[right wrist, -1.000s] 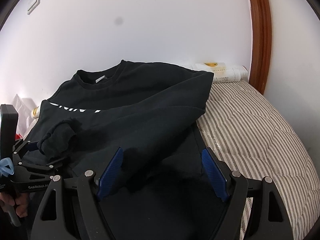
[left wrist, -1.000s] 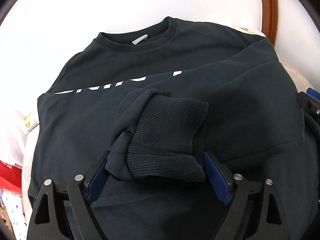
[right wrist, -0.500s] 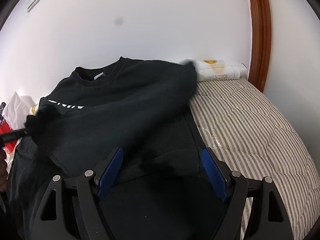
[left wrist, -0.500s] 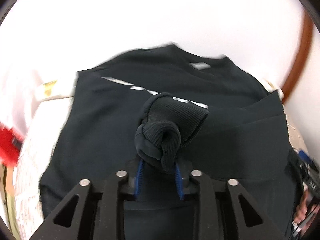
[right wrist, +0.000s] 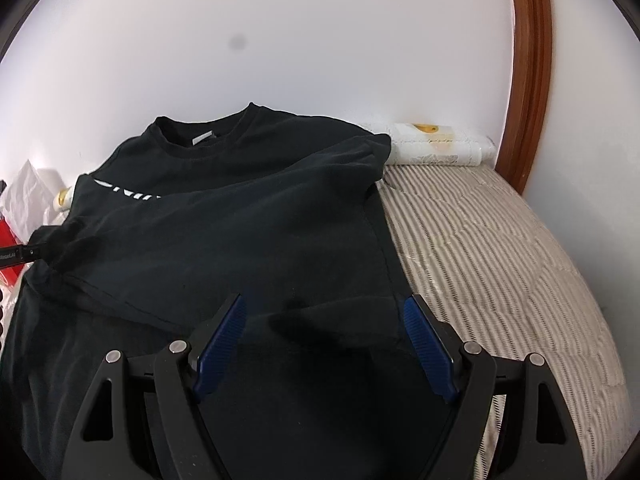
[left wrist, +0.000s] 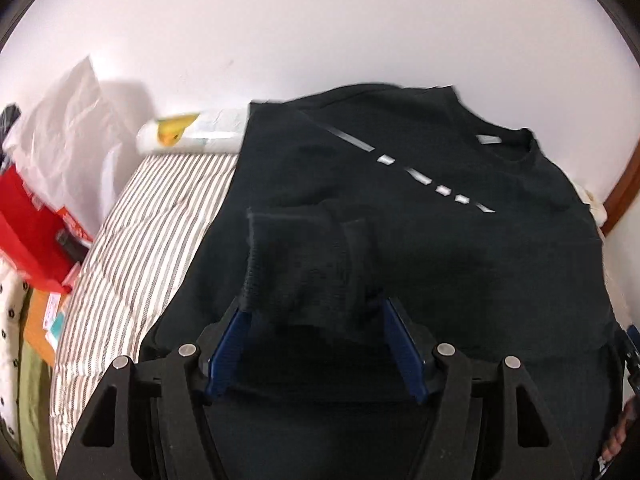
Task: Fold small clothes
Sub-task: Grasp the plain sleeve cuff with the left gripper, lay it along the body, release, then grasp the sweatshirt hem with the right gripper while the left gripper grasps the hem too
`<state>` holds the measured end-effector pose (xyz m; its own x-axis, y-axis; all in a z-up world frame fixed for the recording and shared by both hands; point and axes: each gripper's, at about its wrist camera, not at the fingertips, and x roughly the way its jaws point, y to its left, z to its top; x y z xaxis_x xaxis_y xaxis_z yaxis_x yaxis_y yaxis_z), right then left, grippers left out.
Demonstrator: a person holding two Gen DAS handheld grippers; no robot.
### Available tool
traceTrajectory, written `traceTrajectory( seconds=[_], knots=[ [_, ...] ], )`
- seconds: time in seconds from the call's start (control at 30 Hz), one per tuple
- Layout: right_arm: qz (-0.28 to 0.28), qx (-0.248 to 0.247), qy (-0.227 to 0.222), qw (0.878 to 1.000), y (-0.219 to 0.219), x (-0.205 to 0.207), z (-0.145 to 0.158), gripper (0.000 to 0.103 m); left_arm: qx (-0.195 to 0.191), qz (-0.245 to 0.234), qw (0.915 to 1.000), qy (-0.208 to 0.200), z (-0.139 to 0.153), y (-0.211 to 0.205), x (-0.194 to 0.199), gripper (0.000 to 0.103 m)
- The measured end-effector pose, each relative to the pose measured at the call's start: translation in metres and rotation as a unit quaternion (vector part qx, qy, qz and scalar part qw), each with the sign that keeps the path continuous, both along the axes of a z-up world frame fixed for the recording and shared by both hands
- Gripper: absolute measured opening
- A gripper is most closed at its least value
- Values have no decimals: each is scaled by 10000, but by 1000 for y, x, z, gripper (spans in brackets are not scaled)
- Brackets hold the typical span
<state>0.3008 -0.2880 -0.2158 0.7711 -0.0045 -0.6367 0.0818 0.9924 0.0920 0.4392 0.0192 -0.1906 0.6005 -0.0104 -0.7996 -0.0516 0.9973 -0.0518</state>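
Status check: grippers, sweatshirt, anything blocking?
Left gripper opening, ribbed cuff between its pads. Right gripper open, empty, over black sweatshirt. Sweatshirt on striped bed. Nothing blocking.

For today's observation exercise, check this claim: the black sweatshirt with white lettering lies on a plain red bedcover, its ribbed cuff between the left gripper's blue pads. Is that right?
Not quite. The black sweatshirt lies on a beige-and-white striped bedcover, not a plain red one; the right wrist view shows it. The ribbed cuff does sit between the opening pads of the left gripper.
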Motion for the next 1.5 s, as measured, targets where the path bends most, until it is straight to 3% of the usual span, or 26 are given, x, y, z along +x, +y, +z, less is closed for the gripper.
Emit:
traceTrajectory(
  seconds=[0.1,0.2,0.3,0.33,0.37,0.47,0.53,0.6,0.67,0.83,0.97,1.23,1.5],
  knots=[
    [-34,-169,10,9999,-2,-7,4,80,-330,96,9994,88,-10,17,5,68],
    [-108,-292,74,9995,-8,-11,4,80,-698,46,9975,116,-19,23,9,61],
    [-255,-286,225,9990,-17,-11,-1,80,-397,-157,9990,-93,-19,12,11,43],
    [-315,-262,296,9987,-21,-11,-3,80,-337,-234,9989,-212,-16,9,9,26],
    [-341,-249,323,9986,-22,-11,-4,80,-371,-328,9984,-289,-12,10,7,18],
    [-431,-285,424,9978,-28,-13,-6,80,-272,-279,9986,-363,-7,15,4,16],
    [-447,-352,465,9973,-30,-15,-8,80,-297,-278,9987,-315,-8,20,3,16],
    [-474,-412,562,9964,-32,-19,-10,80,-300,-212,9989,-298,-10,23,0,25],
    [-453,-385,635,9962,-35,-25,-13,80,-189,-134,9995,-218,-10,24,-5,43],
    [-438,-259,758,9958,-41,-48,-14,79,40,-105,9999,-65,-9,27,-28,47],
    [-438,-235,795,9956,-43,-74,-13,69,158,-39,9998,-107,-1,38,-63,62],
    [-415,13,818,9958,-43,-140,-12,54,117,180,9998,-50,5,74,-158,63],
    [-210,209,878,9957,-29,-197,-25,46,-336,82,9991,229,-20,91,-239,63]
  ],
)
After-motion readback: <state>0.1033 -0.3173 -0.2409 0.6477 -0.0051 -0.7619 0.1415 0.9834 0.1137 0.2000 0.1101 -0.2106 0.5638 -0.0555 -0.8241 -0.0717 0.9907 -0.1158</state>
